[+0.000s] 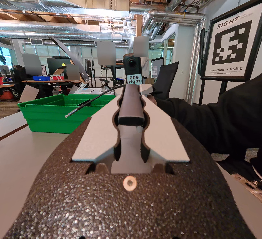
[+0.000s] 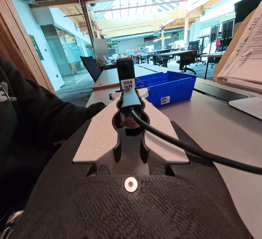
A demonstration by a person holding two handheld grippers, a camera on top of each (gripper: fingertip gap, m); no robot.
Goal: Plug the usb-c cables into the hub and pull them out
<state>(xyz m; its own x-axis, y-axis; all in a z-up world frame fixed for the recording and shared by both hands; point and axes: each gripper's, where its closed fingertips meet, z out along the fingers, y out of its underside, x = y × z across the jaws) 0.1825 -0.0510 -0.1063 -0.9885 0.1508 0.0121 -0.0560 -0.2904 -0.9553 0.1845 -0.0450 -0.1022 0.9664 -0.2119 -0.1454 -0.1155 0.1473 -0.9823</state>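
The hub [image 1: 131, 104] is sitting lengthwise between the two grey fingers of the left gripper [image 1: 131, 113], which are closing on its long sides and pinching it above the desk [image 1: 21, 154], with its dark blunt end facing that gripper's camera. From the opposite end the right gripper [image 2: 131, 104] is pressing its own grey fingers against the same hub [image 2: 131, 101], so the two grippers are facing each other nose to nose with the hub bridging them; each camera is showing the other gripper's camera unit straight ahead. The hub is appearing as a slim, rounded-edge metal bar, brownish grey in the left wrist view and lighter silver grey in the right wrist view, with black end caps. A thick black cable [image 2: 177, 144] is running out of the end cap nearest the right gripper, over that gripper's right finger and off toward the right edge of the desk. In the left wrist view a thin black usb-c cable [image 1: 90, 103] is arching free to the left, its silver plug tip hanging unplugged in front of a green bin [image 1: 56, 113]. A blue bin [image 2: 170, 88] is standing on the desk beyond the hub in the right wrist view.
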